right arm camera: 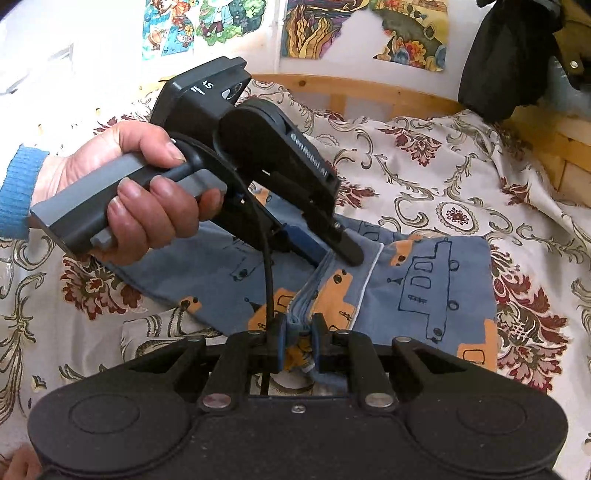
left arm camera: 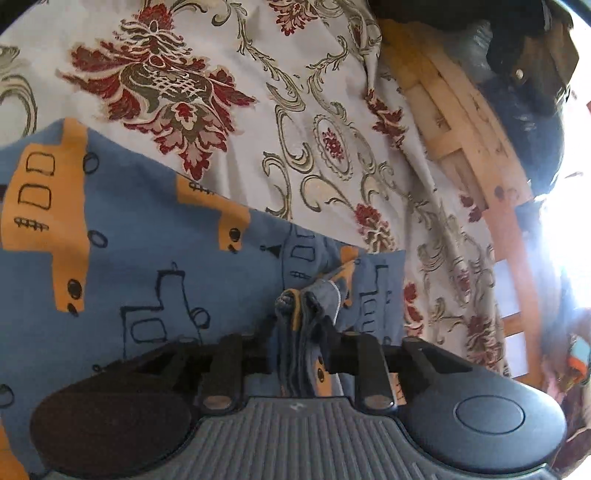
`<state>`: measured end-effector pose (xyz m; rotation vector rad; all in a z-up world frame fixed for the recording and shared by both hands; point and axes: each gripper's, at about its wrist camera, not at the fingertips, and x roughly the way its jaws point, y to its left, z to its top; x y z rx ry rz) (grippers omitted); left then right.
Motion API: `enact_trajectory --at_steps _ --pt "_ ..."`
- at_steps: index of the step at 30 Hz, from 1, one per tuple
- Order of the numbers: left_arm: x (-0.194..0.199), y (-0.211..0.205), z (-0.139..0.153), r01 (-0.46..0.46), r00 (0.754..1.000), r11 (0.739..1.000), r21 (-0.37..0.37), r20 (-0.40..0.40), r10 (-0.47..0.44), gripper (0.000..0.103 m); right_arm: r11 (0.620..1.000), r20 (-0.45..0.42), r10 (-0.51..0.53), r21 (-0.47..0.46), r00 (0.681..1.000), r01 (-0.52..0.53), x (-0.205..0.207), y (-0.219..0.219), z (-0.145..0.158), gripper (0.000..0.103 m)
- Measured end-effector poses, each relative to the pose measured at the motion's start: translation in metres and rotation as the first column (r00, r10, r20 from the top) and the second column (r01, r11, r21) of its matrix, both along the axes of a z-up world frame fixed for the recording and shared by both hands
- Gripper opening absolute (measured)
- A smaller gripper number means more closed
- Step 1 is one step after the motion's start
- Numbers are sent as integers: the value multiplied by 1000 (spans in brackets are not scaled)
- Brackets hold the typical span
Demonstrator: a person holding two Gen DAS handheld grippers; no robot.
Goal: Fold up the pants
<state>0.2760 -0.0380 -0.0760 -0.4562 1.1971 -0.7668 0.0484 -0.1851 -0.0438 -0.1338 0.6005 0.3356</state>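
One pair of pants (right arm camera: pixel 424 280) lies on one bed, blue with orange and outlined vehicle prints. One floral bedspread (left arm camera: pixel 229 74) covers that bed. Two claws are in view: the left claw (right arm camera: pixel 332 254), seen from the right wrist camera, and the right claw (right arm camera: pixel 299 332), each pinching a bunched edge of the pants. One hand (right arm camera: pixel 122 184) grips the left claw's handle, with one blue knitted sleeve (right arm camera: pixel 14 192) at its wrist. One wooden bed rail (right arm camera: pixel 369 92) runs behind. Three colourful pictures hang on the wall, among them a torn-edged one (right arm camera: pixel 410 33). One dark garment (right arm camera: pixel 513 62) hangs at the upper right.
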Motion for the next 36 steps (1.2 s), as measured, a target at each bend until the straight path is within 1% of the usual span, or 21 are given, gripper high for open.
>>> enact_trajectory --at_steps 2,5,8,11,14,21,28,32,36 --pt "-2 0 1 -9 1000 1000 12 3 9 16 1000 1 0 4 1000 0 2 -3 0 15" --pt "-6 -4 6 -18 999 999 41 28 17 14 1000 -2 0 6 1000 0 2 -4 -1 15" --pt "-10 -4 12 -14 999 998 68 54 11 13 1000 -12 -1 8 1000 1 4 -3 2 15" --pt "-12 0 17 -3 998 997 80 70 -3 13 1000 -22 6 10 1000 -6 6 -1 4 15" --pt "-12 13 20 -11 997 996 84 76 5 13 1000 -27 26 19 999 -25 8 8 8 15" --pt "-17 64 29 -90 992 991 98 96 80 13 992 -17 102 82 995 -100 17 48 22 15" --pt "-20 116 33 -162 983 979 127 111 148 13 975 -32 194 119 981 -189 27 88 22 15" --pt "-20 131 34 -175 980 972 158 123 156 13 967 -46 230 125 972 -223 30 104 19 15" --pt "-19 133 29 -175 980 968 181 123 155 14 964 -68 239 133 969 -229 34 110 13 15"
